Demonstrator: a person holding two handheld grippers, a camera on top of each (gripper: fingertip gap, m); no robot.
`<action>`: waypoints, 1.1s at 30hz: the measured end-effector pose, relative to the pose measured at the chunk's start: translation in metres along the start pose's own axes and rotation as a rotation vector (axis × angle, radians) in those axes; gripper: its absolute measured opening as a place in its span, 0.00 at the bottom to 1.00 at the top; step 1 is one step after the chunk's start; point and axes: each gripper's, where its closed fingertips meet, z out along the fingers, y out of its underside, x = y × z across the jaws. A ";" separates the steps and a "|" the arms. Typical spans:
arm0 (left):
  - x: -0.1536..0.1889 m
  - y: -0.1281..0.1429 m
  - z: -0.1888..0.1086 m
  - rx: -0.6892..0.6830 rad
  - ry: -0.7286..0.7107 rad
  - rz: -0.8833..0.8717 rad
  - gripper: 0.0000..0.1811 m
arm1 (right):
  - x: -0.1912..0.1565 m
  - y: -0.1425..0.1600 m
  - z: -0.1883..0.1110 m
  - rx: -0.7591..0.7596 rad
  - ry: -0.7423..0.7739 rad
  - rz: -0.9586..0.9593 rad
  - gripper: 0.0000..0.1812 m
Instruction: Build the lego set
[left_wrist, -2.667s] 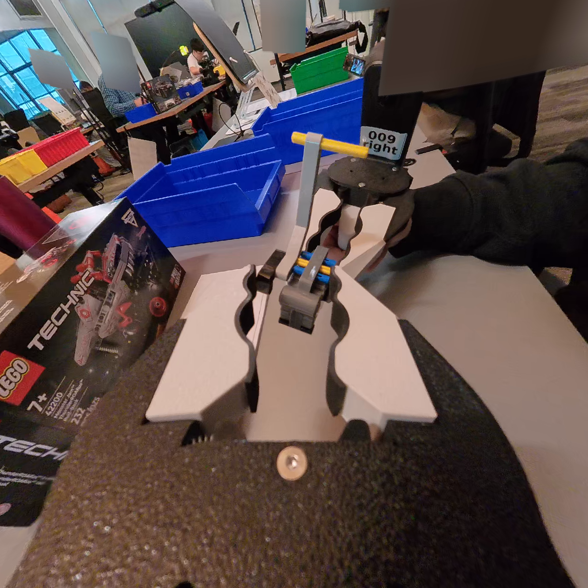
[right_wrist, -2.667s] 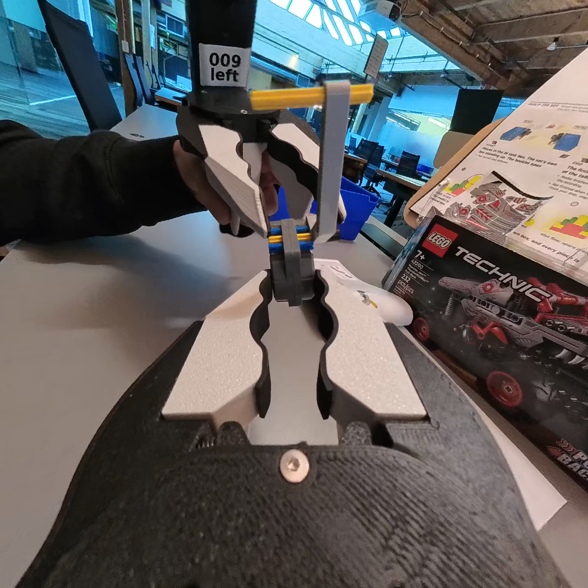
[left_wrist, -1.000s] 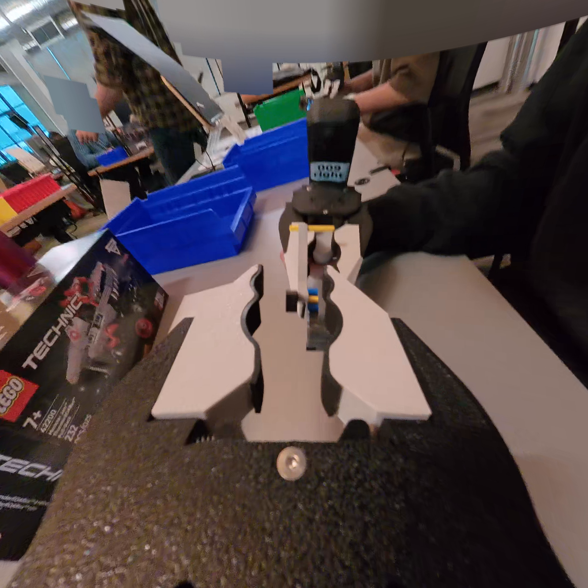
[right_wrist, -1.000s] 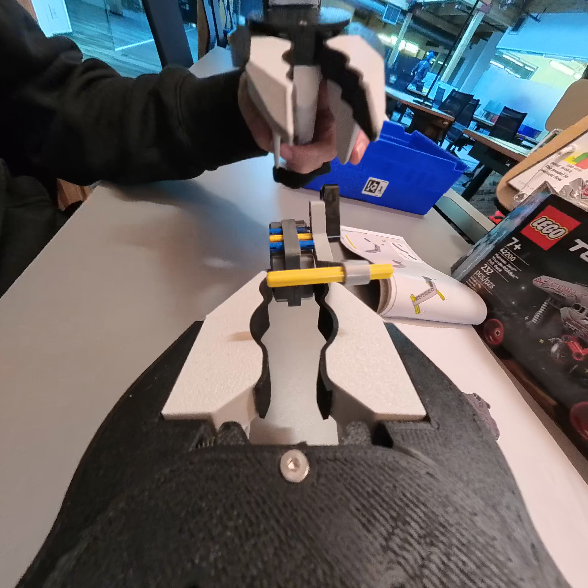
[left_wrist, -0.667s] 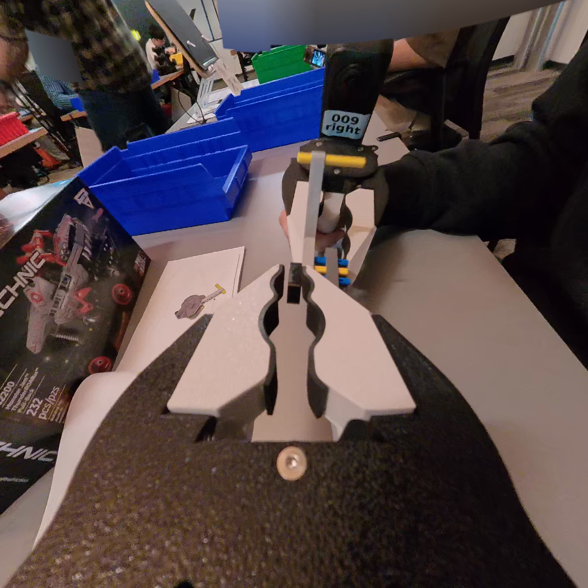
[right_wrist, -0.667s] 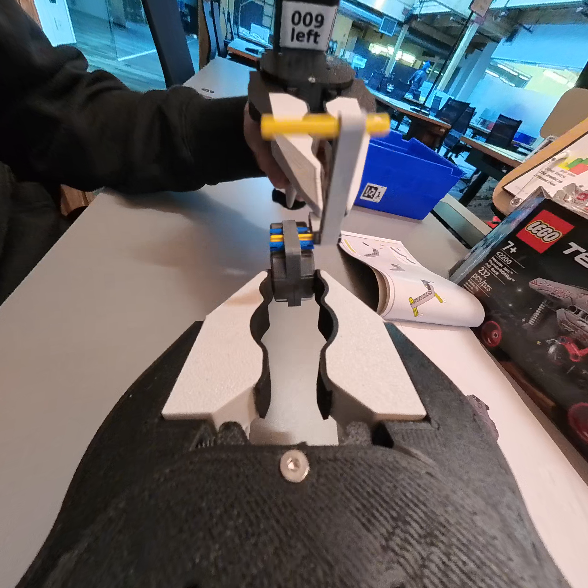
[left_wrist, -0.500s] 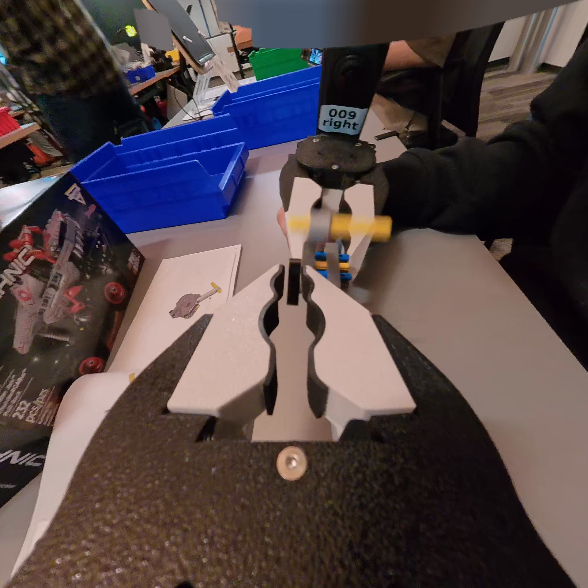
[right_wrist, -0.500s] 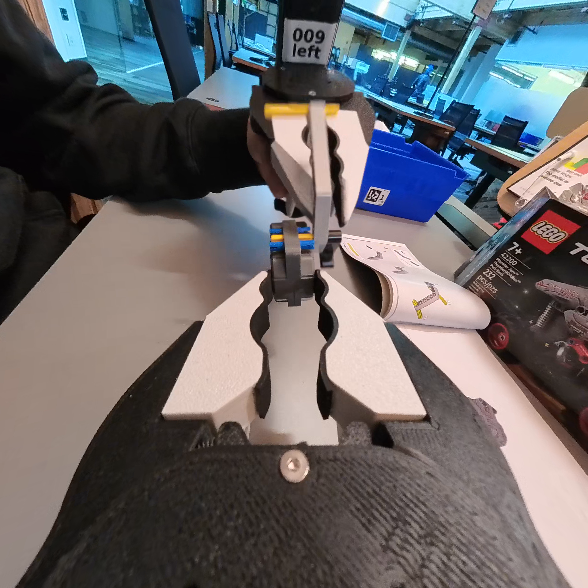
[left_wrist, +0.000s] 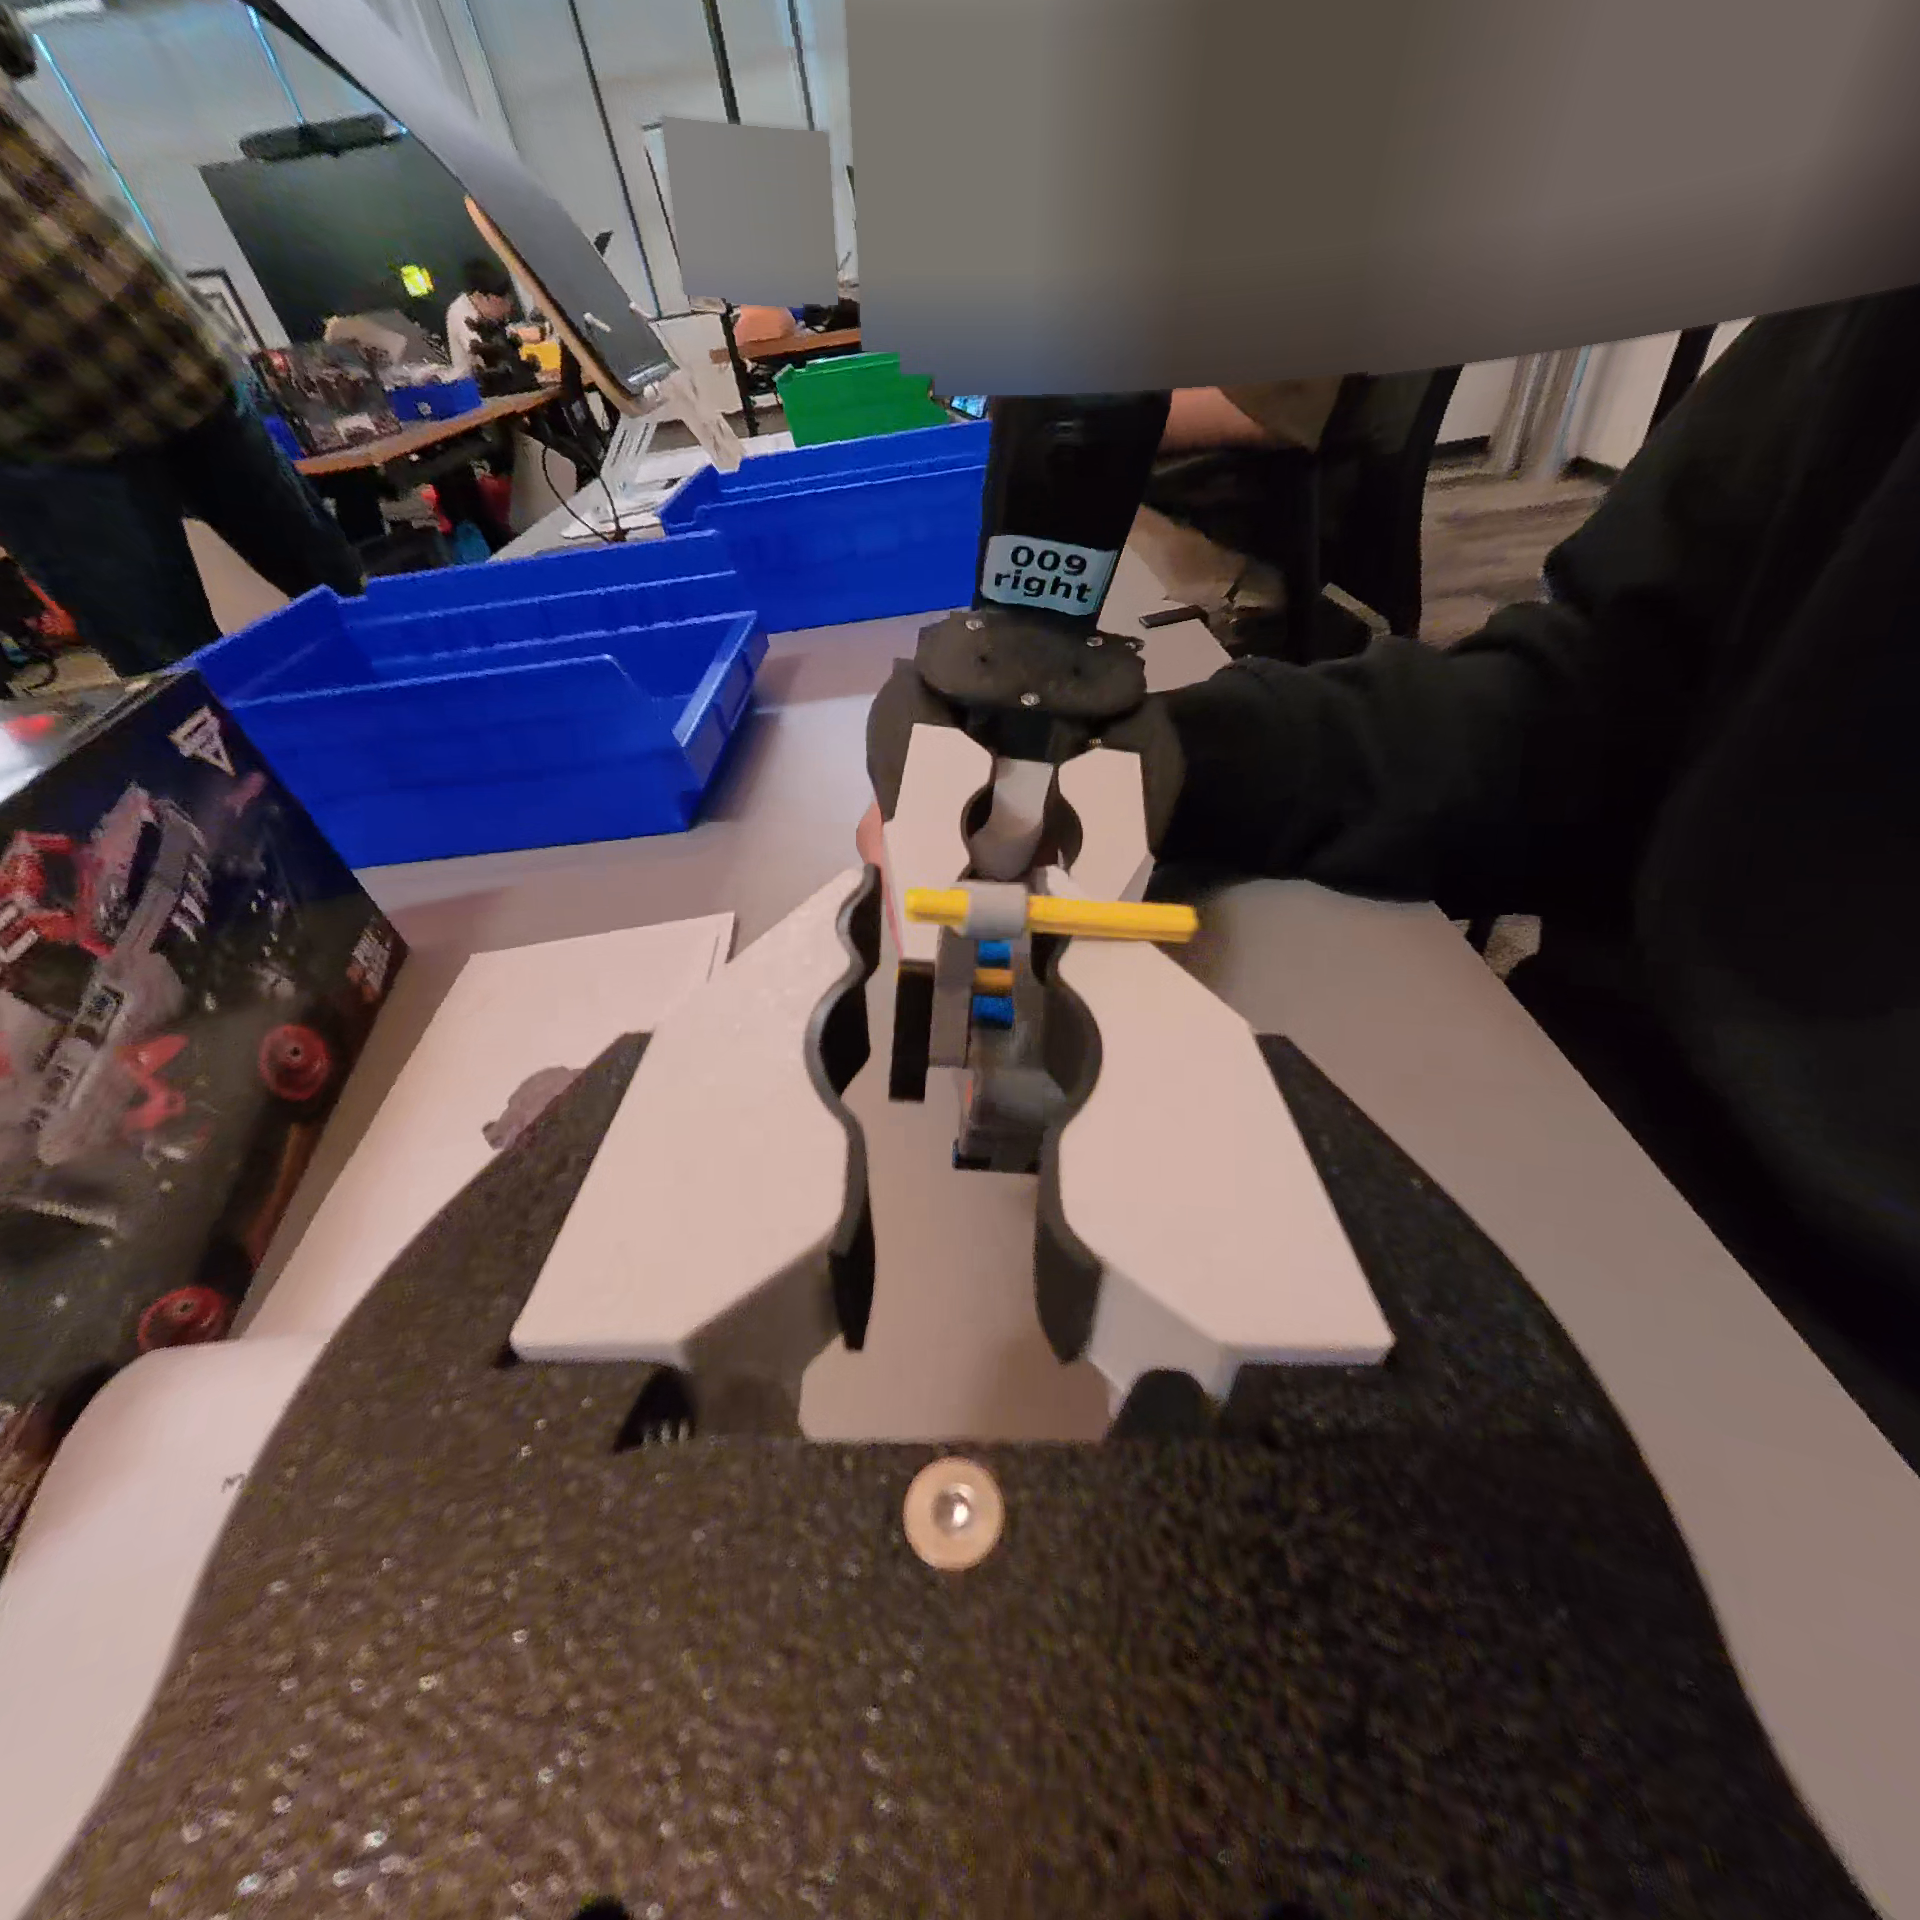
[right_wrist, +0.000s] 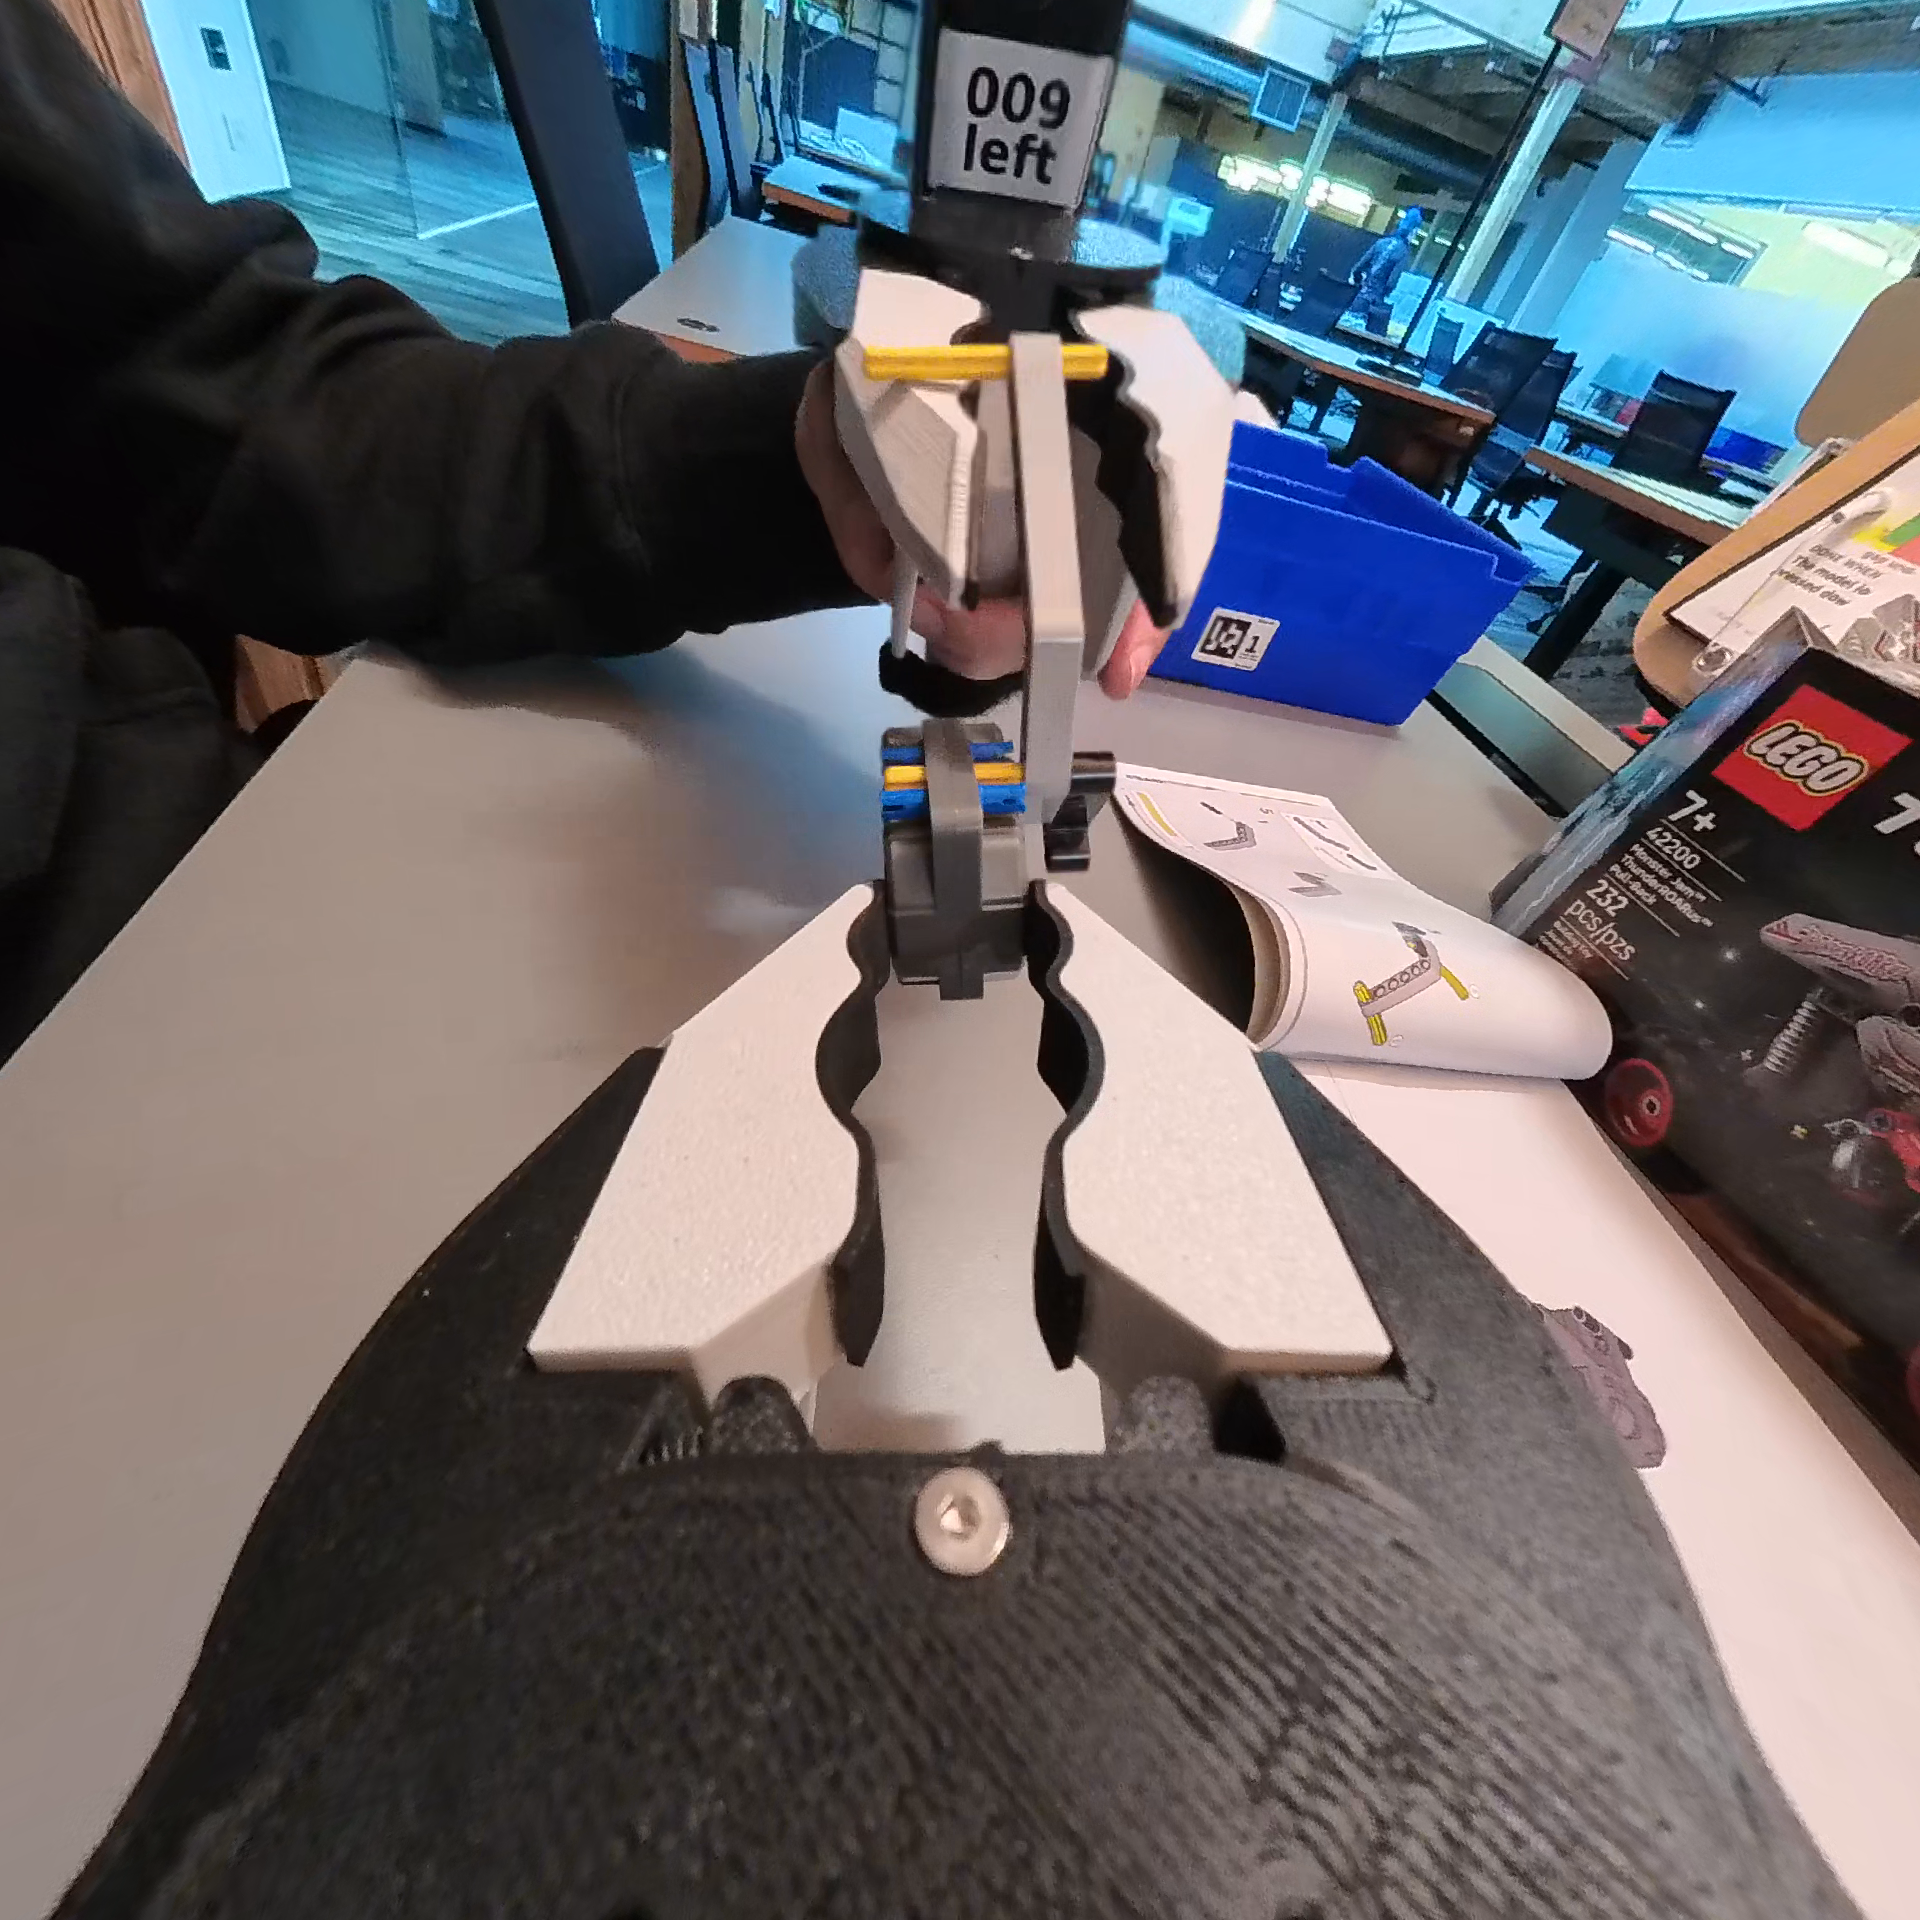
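The lego assembly (right_wrist: 951, 894) is a dark grey block with blue and yellow pins. A long light grey beam (right_wrist: 1049, 540) stands up from it, with a yellow axle (right_wrist: 982, 362) through the top and a black pin (right_wrist: 1081, 821) at its side. My right gripper (right_wrist: 951, 904) is shut on the dark grey block and holds it above the table. My left gripper (left_wrist: 951, 966) is open, with its jaws on either side of the assembly (left_wrist: 987, 1039). In the right wrist view the left gripper (right_wrist: 1055, 613) hangs behind the beam. The right gripper (left_wrist: 997, 894) faces me in the left wrist view.
The lego box (right_wrist: 1766, 883) stands at the right, also seen in the left wrist view (left_wrist: 156, 987). An open instruction booklet (right_wrist: 1351, 935) lies beside it. Blue bins (left_wrist: 468, 727) stand at the far table edge. A small grey part (right_wrist: 1590, 1382) lies near the box. My hands' fingertips stand some 5 cm from each other.
My left gripper was shut on the black pin and has opened and let go. The right gripper still holds the block, and the beam stands upright.
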 end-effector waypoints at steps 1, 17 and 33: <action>0.000 -0.002 0.002 0.009 -0.010 0.016 0.14 | 0.000 0.001 0.001 -0.005 0.005 -0.005 0.13; -0.012 0.007 0.041 -0.219 -0.289 0.397 0.12 | -0.005 0.014 0.012 -0.105 0.004 -0.081 0.13; 0.000 0.007 0.055 -0.310 -0.194 0.267 0.48 | 0.006 0.003 0.003 -0.023 0.060 -0.058 0.13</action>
